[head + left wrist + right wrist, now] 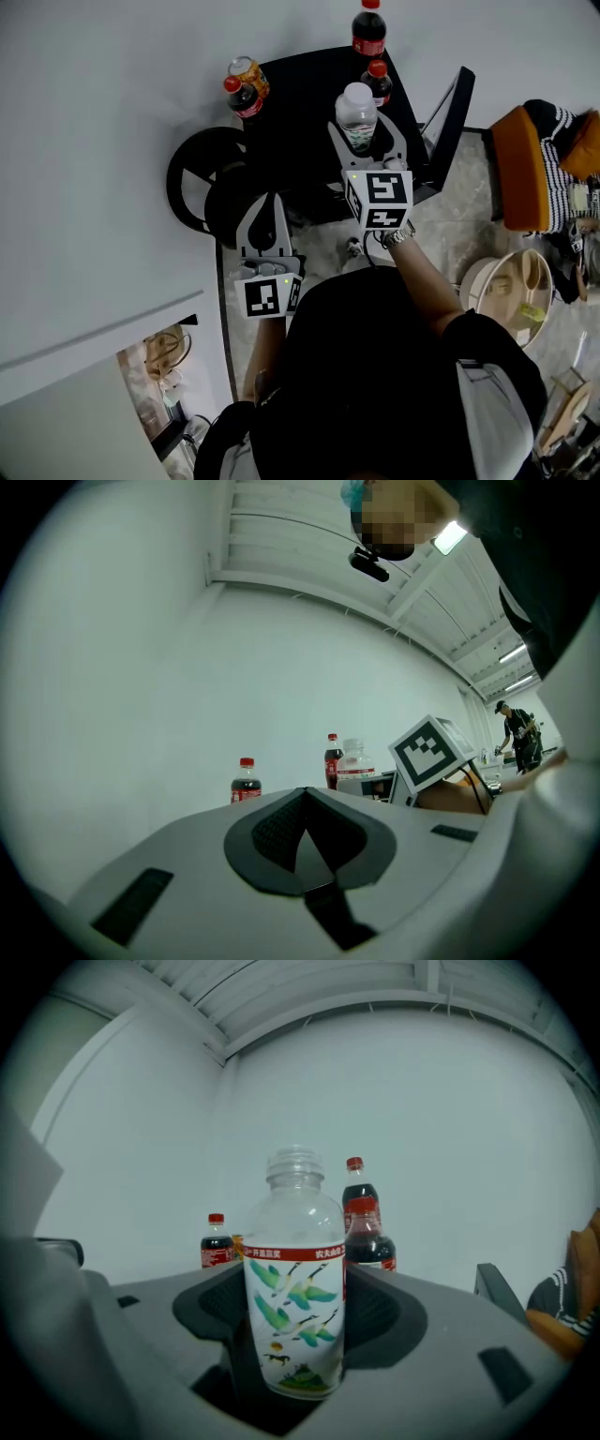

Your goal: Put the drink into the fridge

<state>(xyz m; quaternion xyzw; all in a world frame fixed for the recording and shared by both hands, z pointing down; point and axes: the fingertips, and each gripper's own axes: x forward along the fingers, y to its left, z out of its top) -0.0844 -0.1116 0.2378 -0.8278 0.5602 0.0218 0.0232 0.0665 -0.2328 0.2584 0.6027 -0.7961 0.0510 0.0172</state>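
Note:
A clear water bottle (356, 111) with a bird-print label and a red band stands upright between the jaws of my right gripper (364, 133), over the black table (300, 112). In the right gripper view the bottle (293, 1241) fills the gap, and both pads of the right gripper (295, 1302) press on its sides. My left gripper (266, 202) hangs lower left of the table, shut and empty. The left gripper view shows its tips (305, 797) meeting with nothing between them. No fridge is in view.
Three cola bottles (368, 33) (378, 82) (242, 97) and an orange can (249, 70) stand on the table. A round black stool (199, 178) sits left of it, a black panel (452, 108) leans at its right. An orange cushion (521, 169) and a wooden tub (514, 291) lie further right.

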